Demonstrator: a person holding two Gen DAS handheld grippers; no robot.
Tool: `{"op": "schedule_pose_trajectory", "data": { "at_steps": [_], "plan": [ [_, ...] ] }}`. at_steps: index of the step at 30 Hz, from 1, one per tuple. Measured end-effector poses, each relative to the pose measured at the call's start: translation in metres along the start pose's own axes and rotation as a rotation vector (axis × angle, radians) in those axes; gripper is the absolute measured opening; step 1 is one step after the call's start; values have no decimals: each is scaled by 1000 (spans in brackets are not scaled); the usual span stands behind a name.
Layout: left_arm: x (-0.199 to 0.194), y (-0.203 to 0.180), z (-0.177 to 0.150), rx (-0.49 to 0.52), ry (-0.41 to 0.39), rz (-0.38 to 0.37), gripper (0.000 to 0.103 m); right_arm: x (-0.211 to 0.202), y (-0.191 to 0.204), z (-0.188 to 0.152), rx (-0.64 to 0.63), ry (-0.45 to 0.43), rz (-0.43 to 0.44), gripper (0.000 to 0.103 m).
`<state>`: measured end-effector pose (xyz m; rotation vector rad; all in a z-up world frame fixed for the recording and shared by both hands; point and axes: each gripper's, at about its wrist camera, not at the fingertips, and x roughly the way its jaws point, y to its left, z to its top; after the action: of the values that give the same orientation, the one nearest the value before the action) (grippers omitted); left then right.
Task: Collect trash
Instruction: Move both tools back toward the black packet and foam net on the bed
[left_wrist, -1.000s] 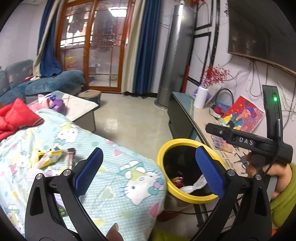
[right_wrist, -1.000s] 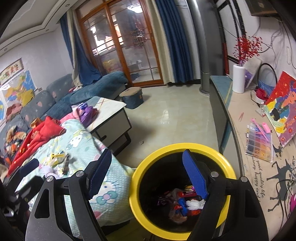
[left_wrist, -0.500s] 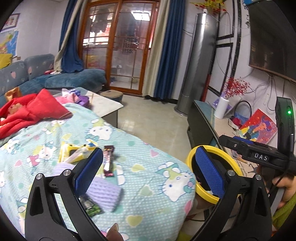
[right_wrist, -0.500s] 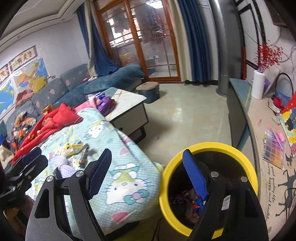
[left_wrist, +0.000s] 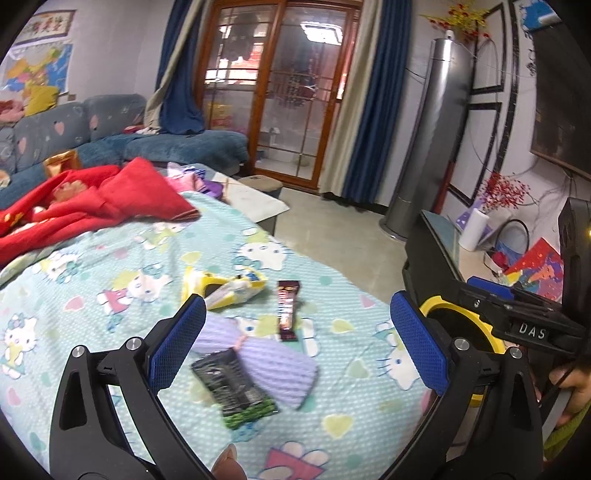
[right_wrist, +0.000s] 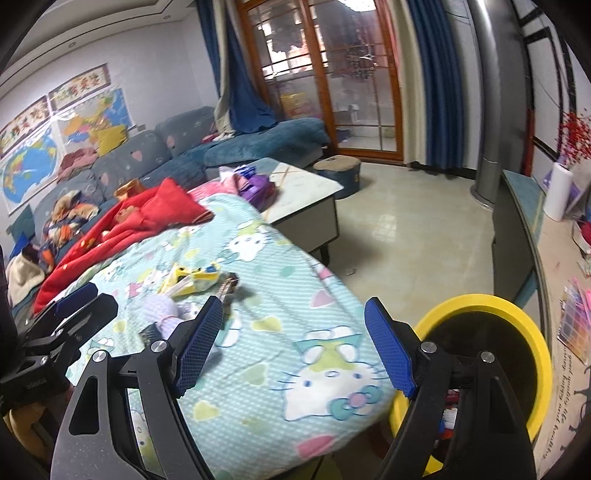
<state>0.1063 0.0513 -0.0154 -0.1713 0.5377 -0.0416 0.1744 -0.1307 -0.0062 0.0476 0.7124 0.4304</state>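
Several pieces of trash lie on the cartoon-cat bedsheet (left_wrist: 110, 258): a black-and-green wrapper (left_wrist: 236, 389), a brown snack bar wrapper (left_wrist: 287, 309), a yellow packet (left_wrist: 225, 288) and a crumpled lilac piece (left_wrist: 273, 363). My left gripper (left_wrist: 295, 347) hovers open over them with nothing between its blue pads. My right gripper (right_wrist: 295, 350) is open and empty above the sheet's edge, beside the yellow-rimmed black bin (right_wrist: 491, 306) that holds trash. The yellow packet (right_wrist: 192, 278) also shows in the right wrist view.
A red blanket (left_wrist: 92, 206) lies on the far side of the sheet. A low white table (right_wrist: 306, 188) stands beyond it, a blue sofa (left_wrist: 177, 147) behind. A dark cabinet (right_wrist: 517, 221) with a paper roll and paintings runs along the right wall. Tiled floor (right_wrist: 406, 229) lies between.
Both views have swung left, away from the bin and over the bedsheet. The bin has slid to the right edge. The wrappers now sit between my left fingers. Both grippers stayed open.
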Motion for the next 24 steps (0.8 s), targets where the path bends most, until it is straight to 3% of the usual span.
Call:
{"op": "schedule_pose_trajectory", "data": {
  "at_steps": [13, 19, 24],
  "plan": [
    [5, 59, -12, -115, 70, 78, 92, 46, 56, -6, -84, 84, 79, 77],
    [19, 76, -26, -175, 141, 58, 92, 73, 63, -5, -81, 131, 86, 77],
    [37, 78, -38, -214, 209, 9, 77, 98, 65, 3, -83, 161, 91, 76]
  ]
}}
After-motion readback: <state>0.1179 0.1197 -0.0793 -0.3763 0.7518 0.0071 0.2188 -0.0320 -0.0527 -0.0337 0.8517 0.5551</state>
